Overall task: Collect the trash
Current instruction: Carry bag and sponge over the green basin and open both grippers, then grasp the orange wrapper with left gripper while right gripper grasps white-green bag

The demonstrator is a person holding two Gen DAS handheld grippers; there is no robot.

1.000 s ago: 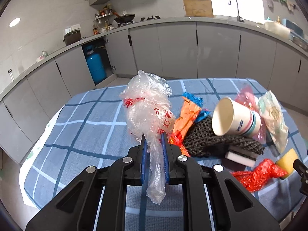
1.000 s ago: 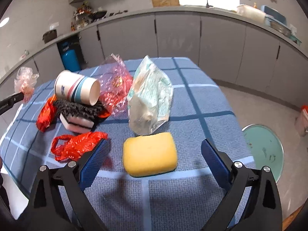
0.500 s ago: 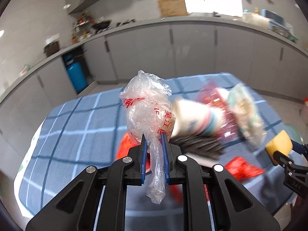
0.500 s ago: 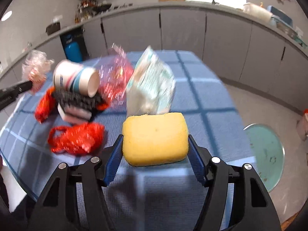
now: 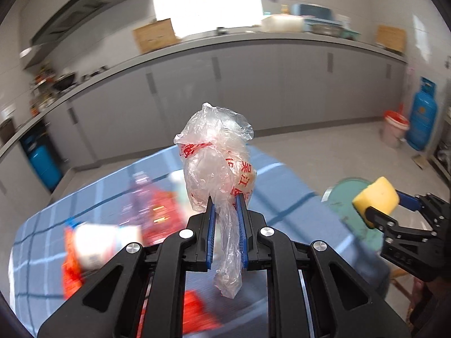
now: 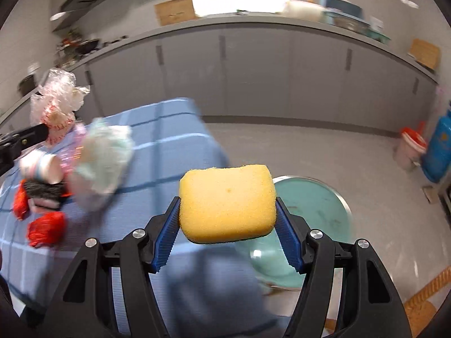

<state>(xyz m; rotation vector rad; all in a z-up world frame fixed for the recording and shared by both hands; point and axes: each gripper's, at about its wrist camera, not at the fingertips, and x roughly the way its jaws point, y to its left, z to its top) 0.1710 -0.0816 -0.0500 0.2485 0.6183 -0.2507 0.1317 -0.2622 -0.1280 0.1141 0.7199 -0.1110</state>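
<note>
My left gripper (image 5: 225, 211) is shut on a crumpled clear plastic bag with red print (image 5: 217, 157), held above the blue checked table (image 5: 282, 186). The bag also shows at the left of the right wrist view (image 6: 56, 104). My right gripper (image 6: 227, 214) is shut on a yellow sponge (image 6: 227, 201), held off the table's right edge above a green round bin (image 6: 313, 205). The sponge also shows in the left wrist view (image 5: 376, 197). Blurred trash lies on the table: a paper cup (image 6: 42, 166), a pale wrapper (image 6: 103, 155), red bags (image 6: 46, 228).
Grey kitchen cabinets (image 6: 253, 70) run along the back wall. A blue gas cylinder (image 5: 422, 118) and a red-rimmed bucket (image 5: 394, 129) stand on the floor at the right. Another blue cylinder (image 5: 45, 163) stands at the left.
My right gripper closed on the yellow sponge, lifted it and carried it right, over the green bin. My left gripper swung right with the plastic bag still held.
</note>
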